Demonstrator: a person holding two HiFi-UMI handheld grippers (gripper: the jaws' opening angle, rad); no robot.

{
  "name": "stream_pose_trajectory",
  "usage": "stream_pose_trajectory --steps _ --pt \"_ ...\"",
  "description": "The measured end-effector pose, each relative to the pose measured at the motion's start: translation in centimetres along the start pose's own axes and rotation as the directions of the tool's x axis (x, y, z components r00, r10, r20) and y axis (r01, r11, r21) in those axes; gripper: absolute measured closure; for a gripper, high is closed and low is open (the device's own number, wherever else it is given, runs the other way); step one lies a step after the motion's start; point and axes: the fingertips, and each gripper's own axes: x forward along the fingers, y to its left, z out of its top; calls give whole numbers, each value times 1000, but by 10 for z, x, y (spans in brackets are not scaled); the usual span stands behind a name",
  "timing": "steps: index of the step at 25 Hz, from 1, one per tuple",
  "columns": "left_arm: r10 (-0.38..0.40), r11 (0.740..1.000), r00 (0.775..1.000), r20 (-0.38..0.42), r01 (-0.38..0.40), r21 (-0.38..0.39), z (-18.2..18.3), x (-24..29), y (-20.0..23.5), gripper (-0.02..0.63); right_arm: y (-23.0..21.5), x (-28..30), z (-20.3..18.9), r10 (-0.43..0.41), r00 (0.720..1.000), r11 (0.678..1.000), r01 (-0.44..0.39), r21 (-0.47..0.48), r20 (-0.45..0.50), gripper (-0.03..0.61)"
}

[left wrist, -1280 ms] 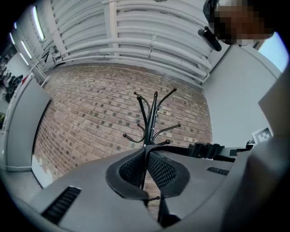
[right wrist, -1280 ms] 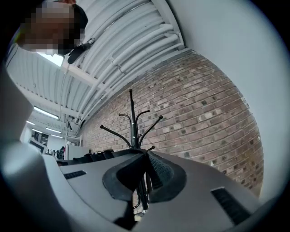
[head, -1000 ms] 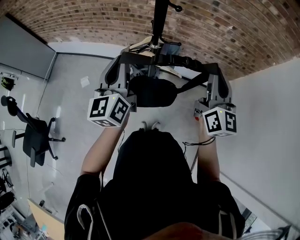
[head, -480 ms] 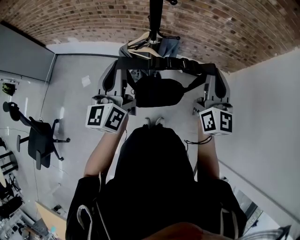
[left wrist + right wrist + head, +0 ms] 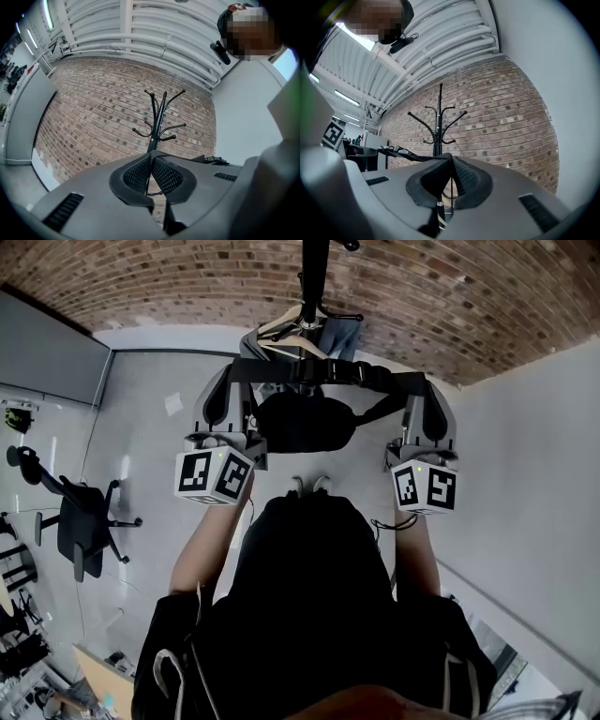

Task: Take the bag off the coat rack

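left gripper (image 5: 232,381) clenched on strap (image 5: 319,370) of bag (image 5: 305,423); right gripper (image 5: 427,388) clenched on same strap, far end. strap stretched between both tongs, black bag hanging below it, midway between them. coat rack (image 5: 314,277) just beyond, before brick wall (image 5: 169,282).

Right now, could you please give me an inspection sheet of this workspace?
Surface: grey floor, one white scrap of paper.
Job's things: black fabric bag hangs from its black strap, stretched between both grippers; black metal coat rack, hooks bare.
Clutter: wooden hangers and blue cloth by the rack's pole.
Grippers: left gripper and right gripper, fingers shut on the strap.
Cables: thin black cable by the right wrist.
Surroundings: red brick wall, black office chair.
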Motion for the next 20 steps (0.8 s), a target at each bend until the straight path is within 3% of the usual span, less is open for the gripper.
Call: stream_pose_trajectory --steps 10,20 --pt "14 998 1000 18 -15 58 5 -7 4 589 8 -3 3 -23 999 996 26 -90 38 557" --pt "14 997 1000 13 -15 76 3 -10 0 589 5 -8 4 -38 999 995 41 -94 34 557"
